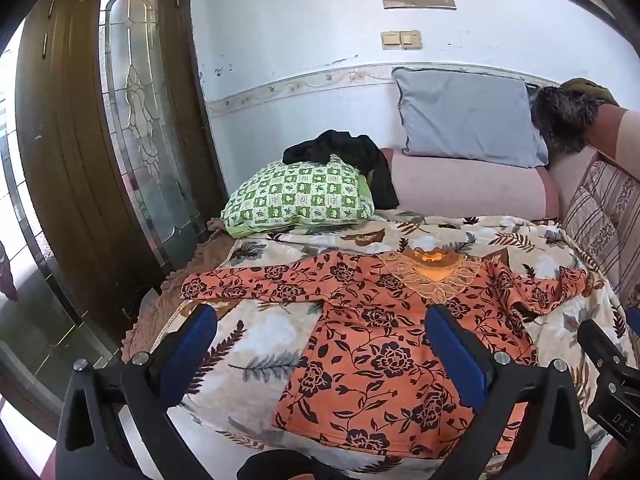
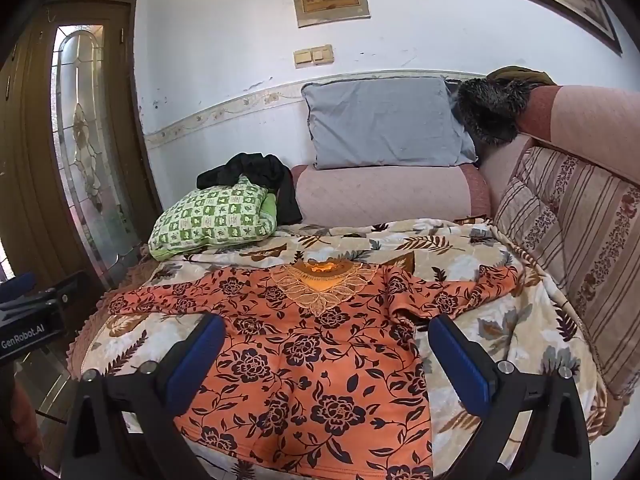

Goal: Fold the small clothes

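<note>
An orange top with a dark flower print (image 1: 384, 344) (image 2: 304, 360) lies flat on a leaf-patterned blanket (image 1: 256, 344) (image 2: 500, 320), front up, both sleeves spread sideways and the embroidered neckline at the far end. My left gripper (image 1: 320, 316) hovers open over the top's left side and the blanket, with nothing between its blue pads. My right gripper (image 2: 326, 326) hangs open above the middle of the top, holding nothing. In the left wrist view the right gripper's black body shows at the right edge; the left gripper's body shows at the left edge of the right wrist view.
A green checked pillow (image 1: 300, 196) (image 2: 212, 216) with a black garment (image 1: 344, 152) (image 2: 256, 176) on it lies beyond the top. Behind are a pink bolster (image 1: 468, 184), a grey pillow (image 2: 384, 124) and striped cushions (image 2: 576, 248). A wooden door with glass (image 1: 132, 112) stands left.
</note>
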### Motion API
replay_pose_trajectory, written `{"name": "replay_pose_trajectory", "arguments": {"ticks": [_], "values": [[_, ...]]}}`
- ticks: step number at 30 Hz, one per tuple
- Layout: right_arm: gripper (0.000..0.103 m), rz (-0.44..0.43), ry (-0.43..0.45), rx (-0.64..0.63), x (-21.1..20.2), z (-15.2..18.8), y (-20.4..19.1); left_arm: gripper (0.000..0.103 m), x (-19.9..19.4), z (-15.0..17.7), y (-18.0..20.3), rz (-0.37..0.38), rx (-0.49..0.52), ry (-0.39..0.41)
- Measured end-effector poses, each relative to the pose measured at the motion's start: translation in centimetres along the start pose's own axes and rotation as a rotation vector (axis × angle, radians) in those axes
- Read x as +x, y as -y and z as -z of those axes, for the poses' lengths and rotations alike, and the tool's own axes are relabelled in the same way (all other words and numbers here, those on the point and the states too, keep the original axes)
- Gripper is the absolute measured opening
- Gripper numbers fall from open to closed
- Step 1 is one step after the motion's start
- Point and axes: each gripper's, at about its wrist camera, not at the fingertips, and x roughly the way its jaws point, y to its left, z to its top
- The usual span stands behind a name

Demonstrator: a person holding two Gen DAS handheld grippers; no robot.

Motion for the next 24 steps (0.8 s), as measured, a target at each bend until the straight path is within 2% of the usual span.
{"name": "replay_pose_trajectory", "arguments": {"ticks": [24], "values": [[0.103,-0.01,-0.018,-0.001,0.2,0.24,-0.97,0.103,0.09,0.46,-0.68,-0.003,-0.015,-0.017]]}}
